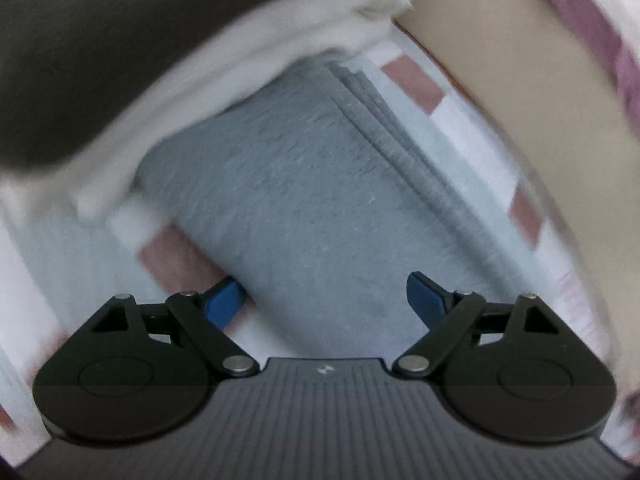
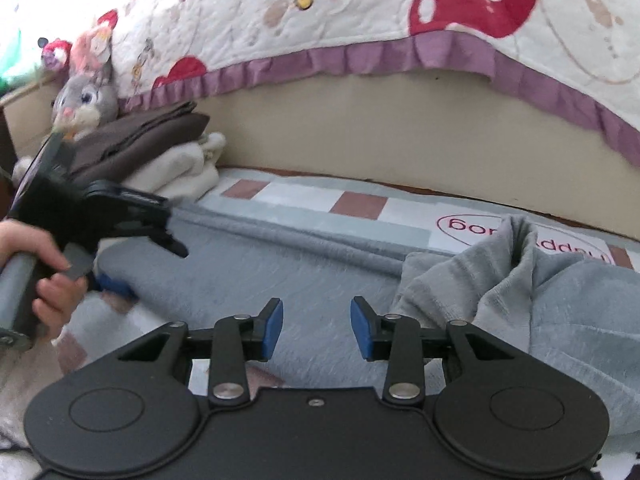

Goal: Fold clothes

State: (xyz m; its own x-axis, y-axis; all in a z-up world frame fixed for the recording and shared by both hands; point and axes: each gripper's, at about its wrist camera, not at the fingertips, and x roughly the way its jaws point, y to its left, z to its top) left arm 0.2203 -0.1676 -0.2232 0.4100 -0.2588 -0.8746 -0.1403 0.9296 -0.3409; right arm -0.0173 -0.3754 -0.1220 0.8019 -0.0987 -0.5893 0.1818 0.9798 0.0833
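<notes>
Left gripper (image 1: 326, 300), blue-padded jaws spread wide and empty, poised over the folded end of a soft grey fleece garment (image 1: 304, 200) lying on a checked mat of pale blue, white and rose squares (image 1: 416, 84). Right gripper (image 2: 317, 328), jaws partly parted with nothing between them, above the same garment, whose unfolded end lies bunched to the right. Beyond: a folded brown and cream clothes stack (image 2: 160, 148), a grey plush rabbit (image 2: 86, 100), and a purple-frilled quilt (image 2: 360, 12).
</notes>
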